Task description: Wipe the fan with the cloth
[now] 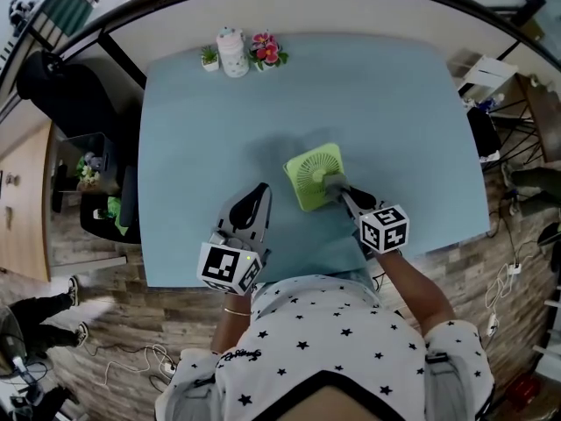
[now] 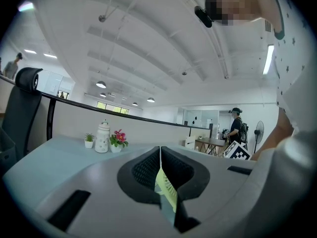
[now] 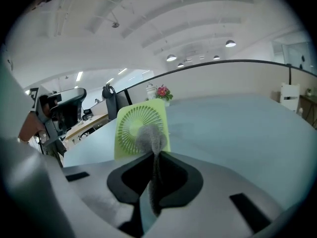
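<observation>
A lime-green square fan (image 1: pixel 311 172) stands on the light blue table (image 1: pixel 394 103), a little in front of its middle. My right gripper (image 1: pixel 344 193) is shut on a grey cloth (image 1: pixel 334 183), which presses against the fan's right side. In the right gripper view the cloth (image 3: pixel 148 138) bunches out of the closed jaws of that gripper (image 3: pixel 154 155) and covers the lower right of the fan's round grille (image 3: pixel 133 125). My left gripper (image 1: pixel 259 193) hovers just left of the fan, shut with nothing in it. A sliver of the fan (image 2: pixel 166 187) shows past the left gripper (image 2: pixel 160 150).
At the table's far edge stand a white jar (image 1: pixel 232 53), a pot of pink flowers (image 1: pixel 266 49) and a small green plant (image 1: pixel 209 57). A black chair (image 1: pixel 61 86) is off the table's left side. The table's front edge lies right below both grippers.
</observation>
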A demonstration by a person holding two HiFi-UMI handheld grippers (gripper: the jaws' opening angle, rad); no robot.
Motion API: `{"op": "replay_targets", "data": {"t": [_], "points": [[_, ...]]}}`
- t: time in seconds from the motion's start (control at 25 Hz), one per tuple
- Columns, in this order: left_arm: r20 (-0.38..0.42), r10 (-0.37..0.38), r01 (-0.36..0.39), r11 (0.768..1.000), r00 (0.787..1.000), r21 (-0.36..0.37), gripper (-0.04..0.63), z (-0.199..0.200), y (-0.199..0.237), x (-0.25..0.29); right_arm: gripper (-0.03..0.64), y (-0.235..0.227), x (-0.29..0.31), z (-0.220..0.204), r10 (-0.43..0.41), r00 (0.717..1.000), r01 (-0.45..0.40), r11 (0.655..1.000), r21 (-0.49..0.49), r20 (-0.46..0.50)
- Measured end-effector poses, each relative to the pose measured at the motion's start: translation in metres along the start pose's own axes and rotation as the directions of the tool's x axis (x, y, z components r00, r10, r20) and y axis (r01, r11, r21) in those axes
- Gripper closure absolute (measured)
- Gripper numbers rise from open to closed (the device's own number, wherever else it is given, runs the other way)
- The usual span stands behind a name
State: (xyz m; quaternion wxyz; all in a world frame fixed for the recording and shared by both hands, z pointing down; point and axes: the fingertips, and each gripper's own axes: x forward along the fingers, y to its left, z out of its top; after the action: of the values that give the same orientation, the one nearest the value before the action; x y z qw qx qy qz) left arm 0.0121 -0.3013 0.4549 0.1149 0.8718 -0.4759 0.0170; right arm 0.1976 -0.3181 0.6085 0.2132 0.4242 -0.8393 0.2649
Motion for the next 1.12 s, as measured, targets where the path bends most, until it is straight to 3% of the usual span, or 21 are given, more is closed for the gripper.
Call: {"op": "replay_targets", "data": {"t": [0.24,0.6,0.8,1.12], "points": [[0.001,-0.007,0.007,1.000,1.000,0.004,0.563,0.001,-0.003,0.001,0.584,-0.022,-0.006,-0.004,-0.062,0.998,0.062,0.997,0.053,0.004],[-0.001,0.014,-0.014,1.000,1.000,0.005,0.563,0.001,-0.001,-0.005,0.585,-0.021,-0.006,-0.001,-0.051,0.998,0.049,0.995,0.086,0.024],[0.008,0.018,-0.018,1.000,1.000,0.007,0.563,0.002,-0.001,-0.008,0.586,-0.019,-0.022,0.043,-0.072,0.980,0.041,0.985,0.167,0.183],[0.016,0.033,-0.033,0.999,0.999,0.008,0.563,0.000,-0.003,-0.015,0.586,0.029,-0.047,0.117,0.032,0.920,-0.063,0.996,0.068,0.390]]}}
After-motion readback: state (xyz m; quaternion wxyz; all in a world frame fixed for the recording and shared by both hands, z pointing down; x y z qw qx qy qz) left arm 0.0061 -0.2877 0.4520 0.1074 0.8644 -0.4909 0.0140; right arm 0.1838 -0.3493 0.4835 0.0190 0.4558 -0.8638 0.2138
